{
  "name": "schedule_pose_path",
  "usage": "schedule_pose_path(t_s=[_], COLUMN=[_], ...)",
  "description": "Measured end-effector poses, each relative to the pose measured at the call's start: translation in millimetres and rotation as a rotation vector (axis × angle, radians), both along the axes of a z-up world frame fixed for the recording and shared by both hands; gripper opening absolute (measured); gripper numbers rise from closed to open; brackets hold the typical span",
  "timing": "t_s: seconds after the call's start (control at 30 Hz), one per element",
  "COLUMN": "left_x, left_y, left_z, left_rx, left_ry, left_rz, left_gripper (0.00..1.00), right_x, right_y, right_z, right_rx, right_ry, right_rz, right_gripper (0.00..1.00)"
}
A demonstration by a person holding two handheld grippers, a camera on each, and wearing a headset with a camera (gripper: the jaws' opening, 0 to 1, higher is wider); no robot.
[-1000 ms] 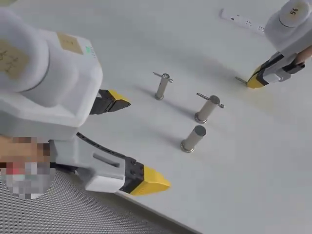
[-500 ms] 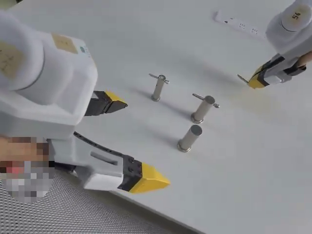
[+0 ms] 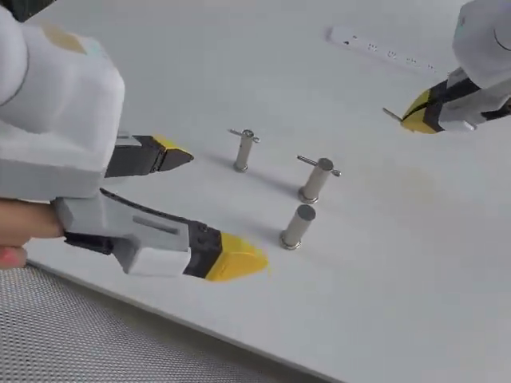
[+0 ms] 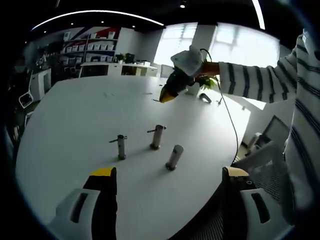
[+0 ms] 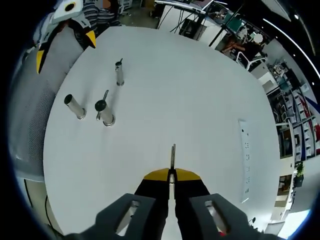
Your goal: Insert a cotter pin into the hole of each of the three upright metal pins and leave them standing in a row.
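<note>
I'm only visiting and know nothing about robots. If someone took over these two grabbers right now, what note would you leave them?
Left gripper: open, empty, close to the three pins.
Right gripper: shut on the held cotter pin, off to the side over the white table.
Done: far metal pin and middle metal pin have fitted cotter pins through their tops.
Left: nearest metal pin is bare; the held cotter pin probably goes there. All three stand upright.
</note>
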State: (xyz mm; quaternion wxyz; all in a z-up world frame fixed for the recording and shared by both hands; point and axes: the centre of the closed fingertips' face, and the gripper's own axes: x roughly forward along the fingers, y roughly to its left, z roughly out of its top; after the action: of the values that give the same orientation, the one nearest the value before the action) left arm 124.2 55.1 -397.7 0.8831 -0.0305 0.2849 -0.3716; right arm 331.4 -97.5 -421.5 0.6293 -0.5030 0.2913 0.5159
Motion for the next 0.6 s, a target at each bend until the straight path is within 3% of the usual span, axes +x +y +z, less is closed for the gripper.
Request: schedule_pose_path(t_s=[0.27,0.33,0.5,0.6], left_x=[9.7,14.2,21.1,28.3], left_y=[2.6,1.8,-7.4,-15.9], left_z=[12.7,17.8,25.4,31.2], left_rx=[-0.029,-0.048,-0.107,-0.132], left_ry=[-0.008,-0.015,0.013,0.002], left_rz=[0.021,0.028,0.026,0.020], left_gripper=[0.79,0.78,0.70,0.65], right_x=[-24.6,-29.9,-43.4,-52.6], right_y=[-2.3,1.2,8.2,10.6], right_z=[21.0,29.7,49.4,56.4], right_rx=[0.049,0.082,0.141,0.164], right_ry=[-0.074,-0.099,-0.173,-0.211], right_rz=[0.018,0.023,0.030,0.034], right_gripper=[0.00,0.00,0.00,0.00])
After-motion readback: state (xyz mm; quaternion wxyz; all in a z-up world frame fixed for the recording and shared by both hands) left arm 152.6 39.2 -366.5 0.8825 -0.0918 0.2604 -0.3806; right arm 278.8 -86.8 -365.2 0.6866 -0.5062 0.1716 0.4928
